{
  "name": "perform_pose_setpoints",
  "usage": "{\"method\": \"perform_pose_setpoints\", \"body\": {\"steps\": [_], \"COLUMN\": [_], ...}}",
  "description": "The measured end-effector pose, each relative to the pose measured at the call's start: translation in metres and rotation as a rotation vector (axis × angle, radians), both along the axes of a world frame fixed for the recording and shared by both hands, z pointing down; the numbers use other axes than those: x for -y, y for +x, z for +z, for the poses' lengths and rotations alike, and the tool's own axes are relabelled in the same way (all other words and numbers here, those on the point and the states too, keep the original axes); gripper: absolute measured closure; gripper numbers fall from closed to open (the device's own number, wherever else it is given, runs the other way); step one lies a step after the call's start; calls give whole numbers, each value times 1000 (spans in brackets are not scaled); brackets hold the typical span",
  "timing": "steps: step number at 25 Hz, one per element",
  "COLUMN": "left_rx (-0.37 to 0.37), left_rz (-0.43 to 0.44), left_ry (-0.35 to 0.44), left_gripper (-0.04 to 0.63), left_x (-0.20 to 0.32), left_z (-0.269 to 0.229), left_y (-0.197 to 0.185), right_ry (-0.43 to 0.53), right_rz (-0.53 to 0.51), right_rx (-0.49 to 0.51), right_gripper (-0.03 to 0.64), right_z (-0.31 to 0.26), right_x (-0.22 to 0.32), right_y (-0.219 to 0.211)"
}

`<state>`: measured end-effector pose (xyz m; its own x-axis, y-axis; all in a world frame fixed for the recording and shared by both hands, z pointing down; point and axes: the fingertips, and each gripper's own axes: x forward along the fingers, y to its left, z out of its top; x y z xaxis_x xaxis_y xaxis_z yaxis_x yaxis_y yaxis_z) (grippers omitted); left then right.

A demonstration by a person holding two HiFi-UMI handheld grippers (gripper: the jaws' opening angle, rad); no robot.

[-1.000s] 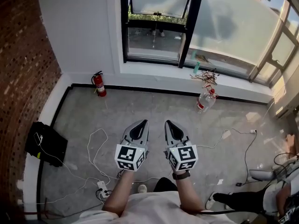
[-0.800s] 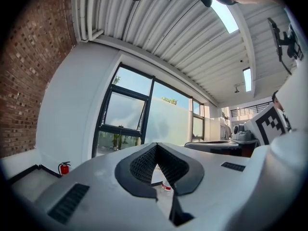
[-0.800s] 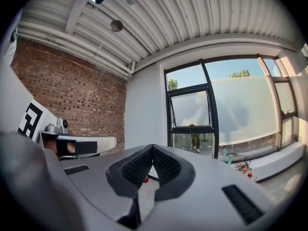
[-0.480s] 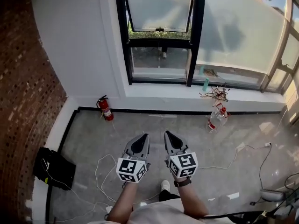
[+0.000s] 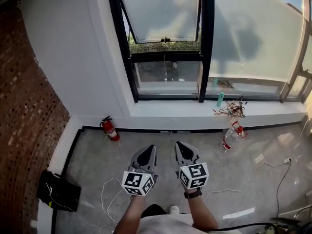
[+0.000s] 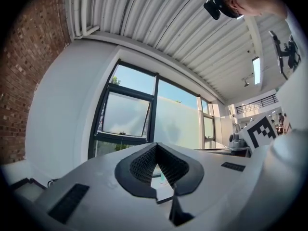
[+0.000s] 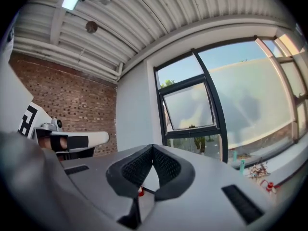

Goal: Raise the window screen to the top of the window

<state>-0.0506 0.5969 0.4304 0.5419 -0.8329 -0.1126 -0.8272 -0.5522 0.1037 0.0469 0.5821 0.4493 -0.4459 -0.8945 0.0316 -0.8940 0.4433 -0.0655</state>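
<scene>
A black-framed window (image 5: 165,48) stands in the white wall ahead, above a white sill (image 5: 195,106). Its frosted upper sash (image 5: 163,14) is tilted open at the bottom, with a clear lower pane (image 5: 168,77) under it. I cannot make out a screen on it from here. My left gripper (image 5: 150,148) and right gripper (image 5: 179,144) are held side by side over the floor, well short of the wall, pointing at the window. Both are shut with nothing in them. The window shows beyond the shut left gripper (image 6: 155,145) and the shut right gripper (image 7: 153,147).
A red fire extinguisher (image 5: 110,129) stands at the wall's foot on the left. A plastic bottle (image 5: 230,138) lies on the floor at the right. A tangle of wires (image 5: 233,109) and a small teal bottle (image 5: 220,99) sit on the sill. A brick wall (image 5: 24,111), black bag (image 5: 59,190) and floor cables (image 5: 109,194) are at the left.
Both grippers have moved forward toward the window, still shut and side by side. The window now looms larger and higher in the head view, and the floor clutter has slid back.
</scene>
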Motion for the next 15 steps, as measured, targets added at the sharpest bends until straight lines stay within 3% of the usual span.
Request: {"method": "perform_pose_setpoints", "body": {"steps": [5, 12, 15], "left_rx": [-17, -65, -95], "left_rz": [-27, -5, 37], "left_ry": [-92, -106, -112], "left_gripper": [595, 595, 595], "left_x": [67, 215, 288], "left_z": [30, 45, 33], "left_y": [-17, -48, -67], "right_ry": [-90, -141, -107], "right_rz": [-15, -39, -58], "right_rx": [4, -61, -93], "right_gripper": [614, 614, 614], "right_z": [33, 61, 41], "right_x": [66, 202, 272], "right_y": [-7, -50, -79]}}
